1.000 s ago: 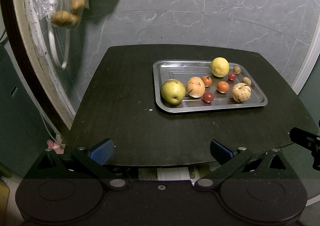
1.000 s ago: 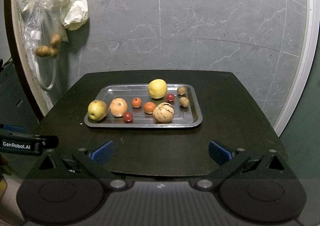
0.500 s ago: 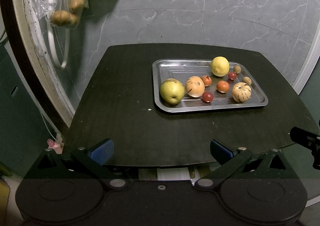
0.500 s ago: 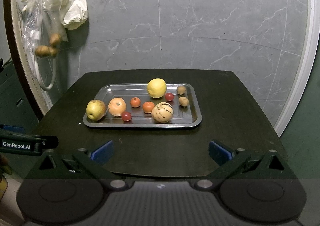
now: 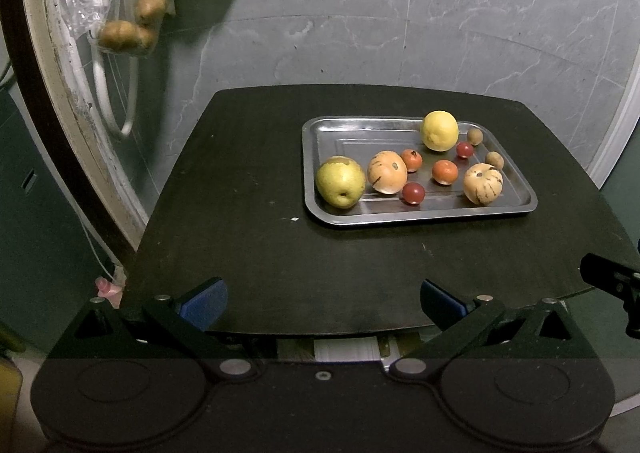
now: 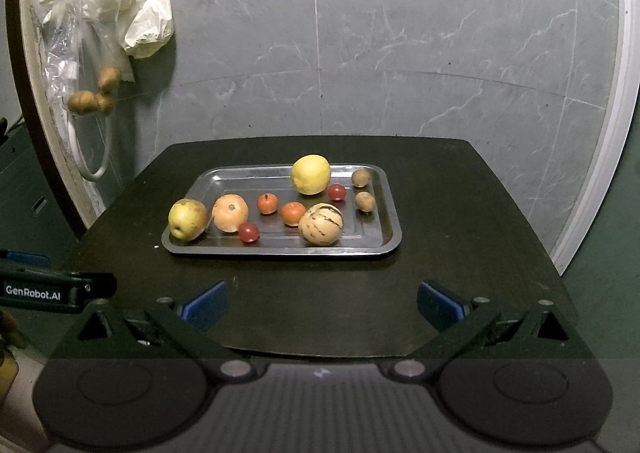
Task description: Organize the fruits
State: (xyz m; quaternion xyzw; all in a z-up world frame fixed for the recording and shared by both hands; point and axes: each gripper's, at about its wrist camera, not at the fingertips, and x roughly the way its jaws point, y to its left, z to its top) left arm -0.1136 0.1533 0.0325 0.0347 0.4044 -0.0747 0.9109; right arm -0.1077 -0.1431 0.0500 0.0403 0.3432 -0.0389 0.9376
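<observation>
Fruits lie together in one metal tray (image 6: 384,245) that stands on the dark table (image 6: 460,253). At the left end of the tray is a green-yellow pear (image 6: 187,219), touching the rim. Just beside it is a pale orange striped fruit (image 6: 229,213), and a small red cherry tomato (image 6: 249,232) sits in front of that one. In the middle are two small orange fruits (image 6: 267,203), near each other but apart. A yellow lemon-like fruit (image 6: 311,174) is at the far side, with another red cherry tomato (image 6: 337,191) just beside it. A second striped cream fruit (image 6: 321,229) rests near the front rim. Two small brown round fruits (image 6: 365,201) are at the right end.

The left gripper (image 5: 322,299) and the right gripper (image 6: 320,299) both hang over the near edge of the table, well apart from the tray, fingers spread wide and holding nothing.

A clear plastic bag (image 6: 76,65) with brown fruits inside hangs on the wall at left.
</observation>
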